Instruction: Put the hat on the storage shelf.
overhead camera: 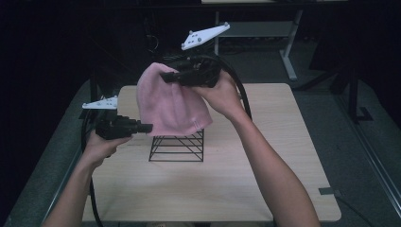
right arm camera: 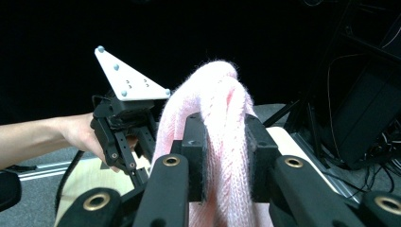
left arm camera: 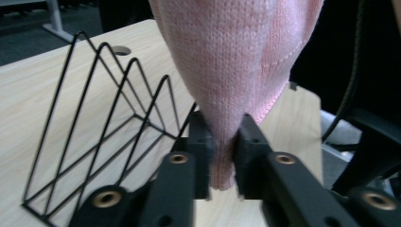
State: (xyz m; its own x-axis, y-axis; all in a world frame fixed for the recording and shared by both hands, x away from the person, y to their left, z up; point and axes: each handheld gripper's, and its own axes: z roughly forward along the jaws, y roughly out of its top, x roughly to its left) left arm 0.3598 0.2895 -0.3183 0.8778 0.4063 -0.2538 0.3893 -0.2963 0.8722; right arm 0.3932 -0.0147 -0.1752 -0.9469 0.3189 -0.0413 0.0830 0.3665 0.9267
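Both tongs were clamped on the same thing. The right tongs [right arm camera: 223, 156] pinched a bunched fold near the crown of the pink knit beanie [overhead camera: 172, 101], with wool bulging out above and below the pads. The left tongs [left arm camera: 223, 153] were pressed onto the hem edge, and honestly only a thin sliver of knit sat between those pads. In the high view the right tongs [overhead camera: 166, 76] held the hat up at about 12 o'clock from the worktop's middle, while the left tongs [overhead camera: 147, 126] came in from 9 o'clock at the lower edge.

So the beanie hung in the air, stretched between the two, right over the black wire rack [overhead camera: 177, 147], which stood near the centre of the worktop [overhead camera: 283, 156]. Whether the hem actually touched the rack's top wires I couldn't tell from above.

What I'd worry about, just my guess:
- That left pinch looked shallow. Any tug away from the other tongs and the hem could slide out, leaving the hat dangling from the crown alone.
- Knit stretches, so pulling the two apart could deform it rather than open it.
- The rack looked light and open. If the hem snagged a triangular wire while being lowered, the rack could drag or tip instead of staying put.
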